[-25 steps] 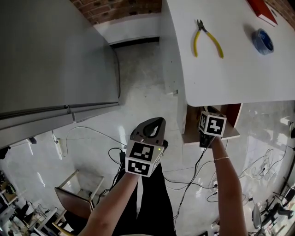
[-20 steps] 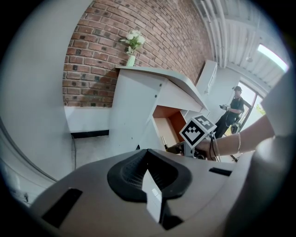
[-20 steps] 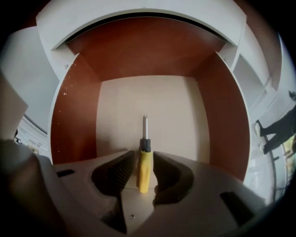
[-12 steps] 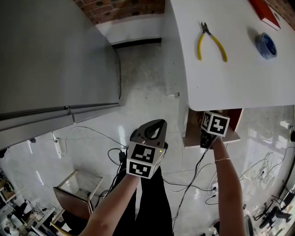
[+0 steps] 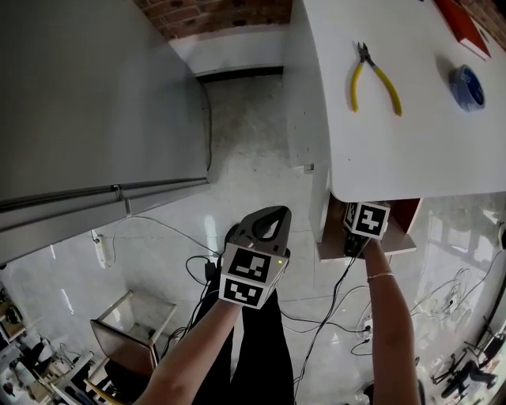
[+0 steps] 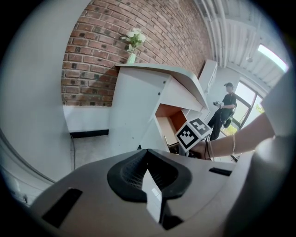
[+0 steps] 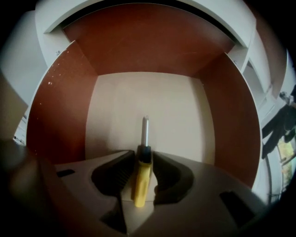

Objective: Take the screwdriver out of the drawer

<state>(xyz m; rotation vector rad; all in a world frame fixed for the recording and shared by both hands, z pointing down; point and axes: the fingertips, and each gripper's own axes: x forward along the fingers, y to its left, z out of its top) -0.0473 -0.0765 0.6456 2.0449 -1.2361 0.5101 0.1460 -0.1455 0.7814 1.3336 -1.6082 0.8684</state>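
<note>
A yellow-handled screwdriver lies lengthwise in the open drawer, its metal shaft pointing at the back wall. My right gripper is shut on it, both black pads pressed against the handle near its black collar. In the head view the right gripper's marker cube sits at the mouth of the drawer, the jaws hidden under the white tabletop. My left gripper hangs over the floor left of the drawer, shut and holding nothing.
Yellow pliers, a blue tape roll and a red book lie on the tabletop. A grey cabinet stands at left. Cables and a wooden box are on the floor. A person stands far off.
The right gripper has gone slightly deeper under the tabletop edge into the drawer. The left gripper holds about the same place.
</note>
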